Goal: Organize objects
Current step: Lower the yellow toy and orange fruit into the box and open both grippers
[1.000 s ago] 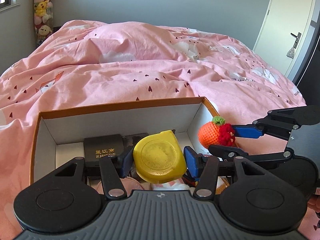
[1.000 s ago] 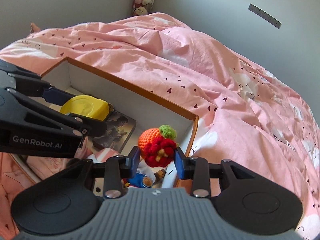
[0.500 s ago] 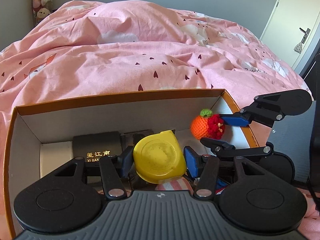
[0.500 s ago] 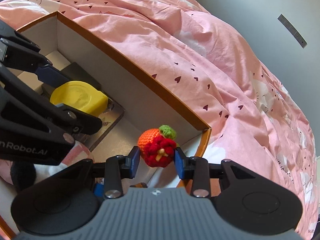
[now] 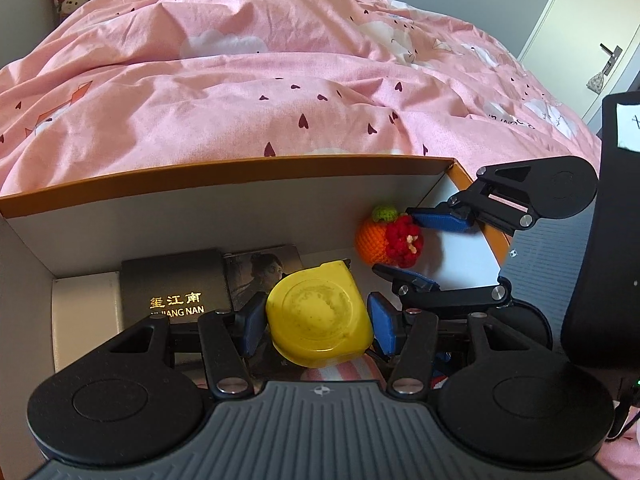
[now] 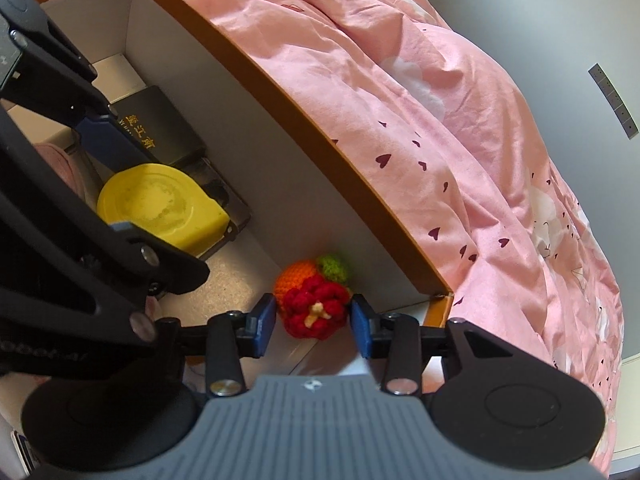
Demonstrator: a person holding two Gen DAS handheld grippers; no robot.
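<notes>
My left gripper (image 5: 316,324) is shut on a yellow tape measure (image 5: 320,316), held low inside the orange-rimmed white box (image 5: 224,172). My right gripper (image 6: 314,324) is around a crocheted orange-and-red toy (image 6: 314,300) in the box's far right corner; small gaps show between its blue pads (image 6: 264,322) and the toy, so it looks open. In the left wrist view the toy (image 5: 386,240) sits between the right gripper's fingers (image 5: 436,220). The tape measure also shows in the right wrist view (image 6: 160,204).
A black case with gold lettering (image 5: 174,292) and a dark picture card (image 5: 260,276) lie on the box floor. A striped pink item (image 5: 340,370) lies under the left gripper. The box rests on a pink heart-print duvet (image 5: 280,80). A door (image 5: 592,32) stands at far right.
Both grippers have gone down deeper into the box. The right gripper's jaws have parted from the crocheted toy, which now sits in the corner. The left gripper still holds the tape measure.
</notes>
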